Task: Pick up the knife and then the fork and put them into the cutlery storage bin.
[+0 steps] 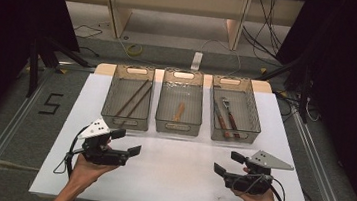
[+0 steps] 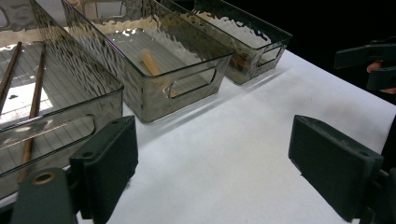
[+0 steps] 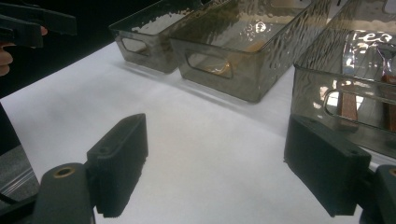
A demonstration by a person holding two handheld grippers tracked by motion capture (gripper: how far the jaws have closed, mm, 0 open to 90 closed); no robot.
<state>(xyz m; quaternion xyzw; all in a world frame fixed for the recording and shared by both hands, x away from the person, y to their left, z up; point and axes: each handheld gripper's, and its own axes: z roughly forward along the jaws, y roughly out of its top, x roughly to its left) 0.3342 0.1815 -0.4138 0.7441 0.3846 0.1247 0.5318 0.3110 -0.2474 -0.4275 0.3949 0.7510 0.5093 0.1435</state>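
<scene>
1. Across the lower frame of the high view, left gripper (image 1: 129, 143) and right gripper (image 1: 229, 163) rest on the white table (image 1: 178, 181), jaws spread, empty.
2. Left gripper view: middle bin (image 2: 154, 93) holds a wooden spoon (image 2: 150, 63) lying along the bin's length.
3. High view: chopsticks (image 1: 134, 99) in the left bin (image 1: 125, 121) run diagonally lengthwise.

A: What carries everything?
B: A white-covered rectangular bench (image 1: 173, 175).
A: And directly on it?
B: Three smoky clear plastic bins in a row: left (image 1: 127, 96), middle (image 1: 180, 100), right (image 1: 234, 108), just beside each other.
</scene>
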